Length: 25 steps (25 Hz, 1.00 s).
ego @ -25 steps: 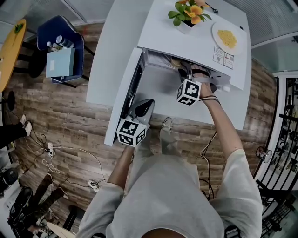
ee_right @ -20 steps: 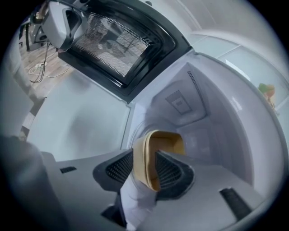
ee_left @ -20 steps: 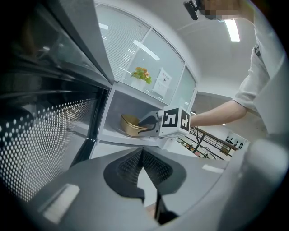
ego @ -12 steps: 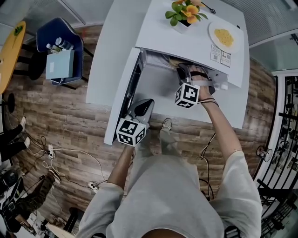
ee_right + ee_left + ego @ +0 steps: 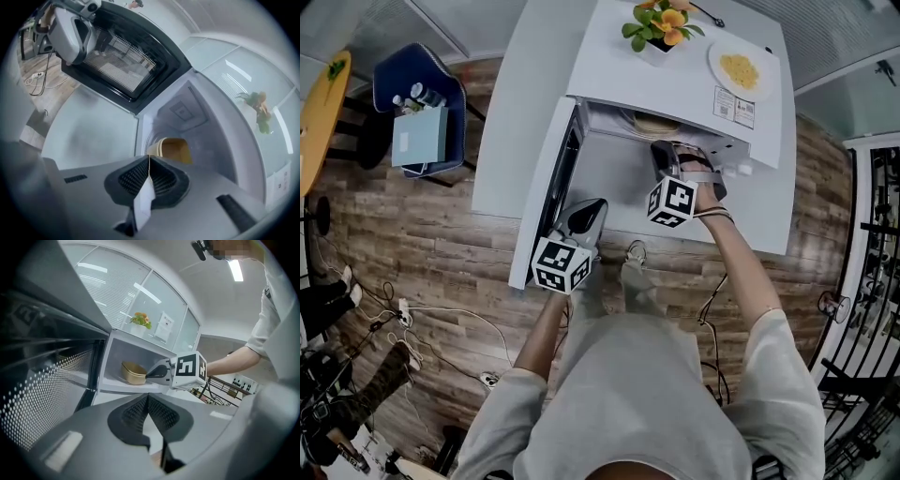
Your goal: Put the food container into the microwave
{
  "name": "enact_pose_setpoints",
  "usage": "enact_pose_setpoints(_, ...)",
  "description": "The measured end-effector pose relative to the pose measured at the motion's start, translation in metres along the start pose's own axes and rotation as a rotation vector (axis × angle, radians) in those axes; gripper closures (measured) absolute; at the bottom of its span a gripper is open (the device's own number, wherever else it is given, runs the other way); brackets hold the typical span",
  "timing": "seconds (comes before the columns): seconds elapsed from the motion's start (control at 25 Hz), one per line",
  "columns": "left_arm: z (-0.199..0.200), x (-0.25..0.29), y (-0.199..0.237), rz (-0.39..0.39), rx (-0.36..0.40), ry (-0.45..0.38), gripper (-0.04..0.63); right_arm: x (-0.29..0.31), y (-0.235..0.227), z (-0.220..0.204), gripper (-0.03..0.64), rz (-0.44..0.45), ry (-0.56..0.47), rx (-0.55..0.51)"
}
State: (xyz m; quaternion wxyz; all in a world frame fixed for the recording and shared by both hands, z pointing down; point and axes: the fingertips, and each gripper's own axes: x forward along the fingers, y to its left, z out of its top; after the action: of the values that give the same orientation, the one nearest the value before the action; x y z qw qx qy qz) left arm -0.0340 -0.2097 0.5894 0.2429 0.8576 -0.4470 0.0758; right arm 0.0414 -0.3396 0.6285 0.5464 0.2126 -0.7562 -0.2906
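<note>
The tan food container (image 5: 173, 149) sits inside the white microwave (image 5: 675, 80), deep in the cavity. It also shows in the left gripper view (image 5: 132, 372) and as a sliver under the top edge (image 5: 656, 125). My right gripper (image 5: 662, 153) is at the mouth of the cavity, just in front of the container, shut with nothing between its jaws (image 5: 149, 160). The microwave door (image 5: 555, 187) stands open to the left. Beside the door's outer edge, my left gripper (image 5: 594, 206) is shut and empty (image 5: 147, 398), pointing toward the opening.
A potted plant (image 5: 654, 23) and a plate of yellow food (image 5: 739, 67) stand on top of the microwave. The microwave rests on a white table (image 5: 511, 103). A blue chair (image 5: 422, 103) with items is to the left. Cables (image 5: 422, 309) lie on the wooden floor.
My right gripper has drawn back out of the microwave cavity toward the person, leaving the container inside. The left gripper has stayed by the door.
</note>
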Motion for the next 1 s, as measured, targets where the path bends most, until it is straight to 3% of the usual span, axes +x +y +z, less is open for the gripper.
enact_pose_setpoints(0.44, 0.001, 0.0, -0.011, -0.014, 0.034, 0.006, 0.584, -0.024, 0.017, 0.002, 0.603, 0.042, -0.041, 0.203)
enact_pose_setpoints(1.0, 0.004, 0.009, -0.017, -0.024, 0.055, 0.018, 0.584, -0.063, 0.016, -0.006, 0.604, 0.061, -0.187, 0.767)
